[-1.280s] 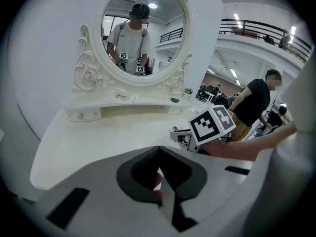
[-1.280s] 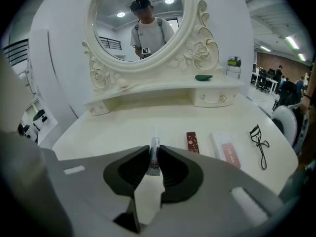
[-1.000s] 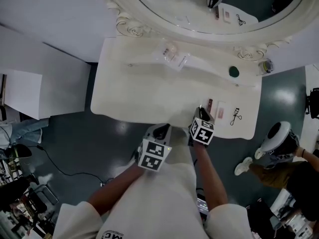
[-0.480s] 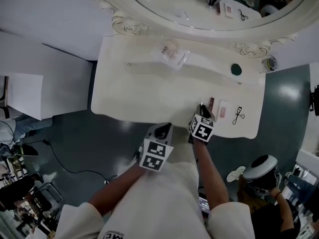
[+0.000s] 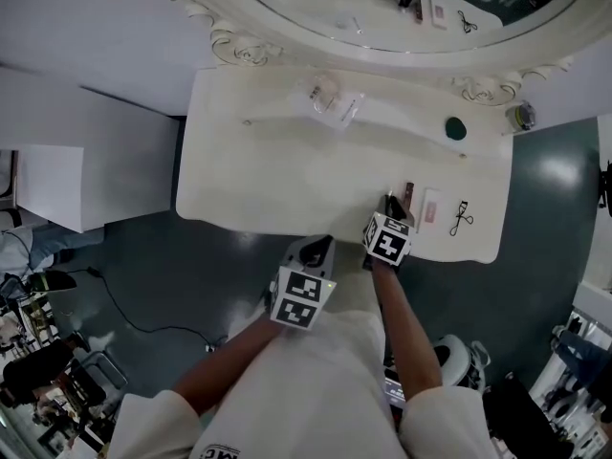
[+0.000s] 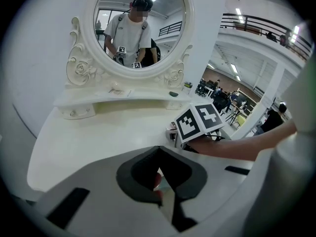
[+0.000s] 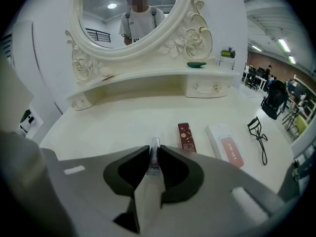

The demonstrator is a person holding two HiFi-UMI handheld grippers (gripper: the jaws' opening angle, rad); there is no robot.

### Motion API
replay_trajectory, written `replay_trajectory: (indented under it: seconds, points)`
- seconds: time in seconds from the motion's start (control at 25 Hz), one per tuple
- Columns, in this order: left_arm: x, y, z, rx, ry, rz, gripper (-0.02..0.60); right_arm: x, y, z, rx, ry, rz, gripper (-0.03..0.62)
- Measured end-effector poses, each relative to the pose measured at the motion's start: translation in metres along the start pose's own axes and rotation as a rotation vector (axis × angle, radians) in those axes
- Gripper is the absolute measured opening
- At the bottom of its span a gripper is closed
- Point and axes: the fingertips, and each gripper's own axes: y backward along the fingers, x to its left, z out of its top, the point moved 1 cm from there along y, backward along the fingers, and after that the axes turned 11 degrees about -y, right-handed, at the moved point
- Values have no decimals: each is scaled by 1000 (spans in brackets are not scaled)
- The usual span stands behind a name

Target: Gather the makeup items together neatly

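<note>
My right gripper (image 7: 154, 154) is shut on a small clear tube (image 7: 155, 147) with red print, just above the white vanity top (image 5: 287, 180) near its front edge. To the tube's right lie a dark red lipstick box (image 7: 186, 136), a white and pink flat box (image 7: 225, 145) and a black eyelash curler (image 7: 260, 137), all in a row. The head view shows the right gripper (image 5: 390, 205) beside the lipstick box (image 5: 408, 195). My left gripper (image 5: 314, 249) hovers just off the table's front edge, its jaws together with nothing clearly held. The right gripper's marker cube (image 6: 200, 121) shows in the left gripper view.
A raised back shelf (image 5: 402, 122) under the oval mirror (image 5: 402, 8) carries clear packets (image 5: 330, 103) and a green dish (image 5: 455, 127). A small jar (image 5: 520, 116) stands at the shelf's right end. Dark floor surrounds the table, with another person's gear at the lower right.
Both grippers have stayed almost where they were, the tube still in the right one. A bystander at the right has walked down and nearly out of the head view.
</note>
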Motion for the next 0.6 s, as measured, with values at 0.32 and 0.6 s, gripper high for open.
replay_trajectory:
  seconds: [0.32,0.6]
  points:
    - [3,3,1,0,-8,5,5,3,-3,-2,14,20,-11,66]
    - [10,9,-2,-1,5,9,5,8,-2,-3,26,48,-25,66]
